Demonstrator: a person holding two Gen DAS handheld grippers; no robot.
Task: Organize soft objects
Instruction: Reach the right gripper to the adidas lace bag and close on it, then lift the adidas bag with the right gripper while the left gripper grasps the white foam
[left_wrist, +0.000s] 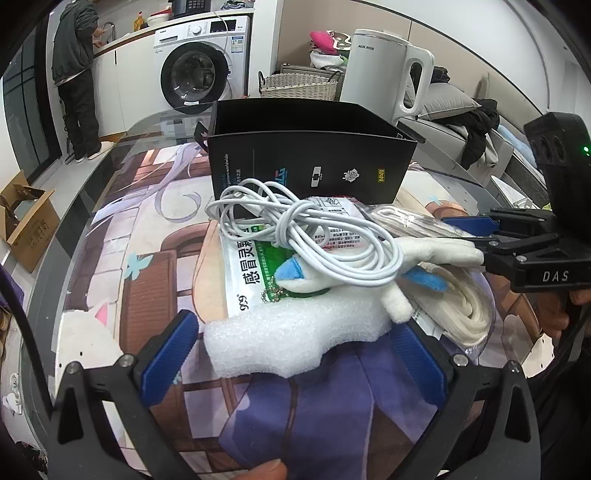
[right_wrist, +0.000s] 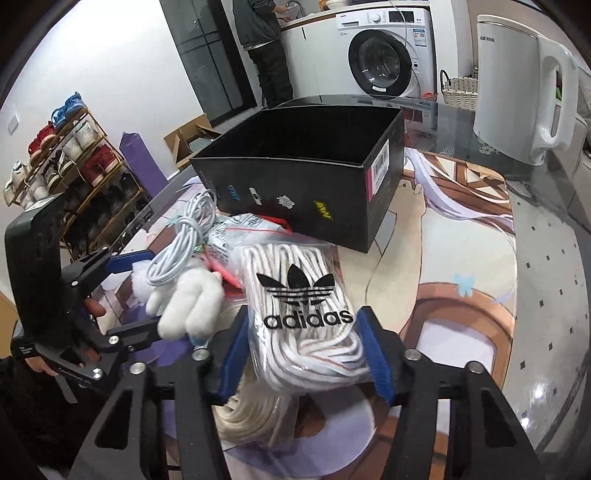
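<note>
- We are holding the right gripper (right_wrist: 301, 354) angled downward, its two blue pads (right_wrist: 376, 350) pressing on both sides of one clear plastic bag of white laces with a black adidas logo (right_wrist: 303, 314); the bag is lying at the near edge of the pile on the printed table mat (right_wrist: 461, 258).
- We are keeping the left gripper (left_wrist: 295, 354) spread wide, also tilted down, its two blue pads (left_wrist: 168, 354) standing either side of one white foam block (left_wrist: 291, 339) without pressing it.
- A fingertip (left_wrist: 267, 470) is showing at the bottom of the left wrist view.
- Beyond the foam we are seeing one white plush toy with blue patches (left_wrist: 369, 266), one coiled white cable (left_wrist: 295, 225) draped over it, and one green-and-white medicine packet (left_wrist: 251, 273) beneath.
- Behind the pile one open black cardboard box (right_wrist: 303, 177) is standing on the mat, just beside the packet.
- One white electric kettle (right_wrist: 517, 81) is standing further back, well apart from the pile.
</note>
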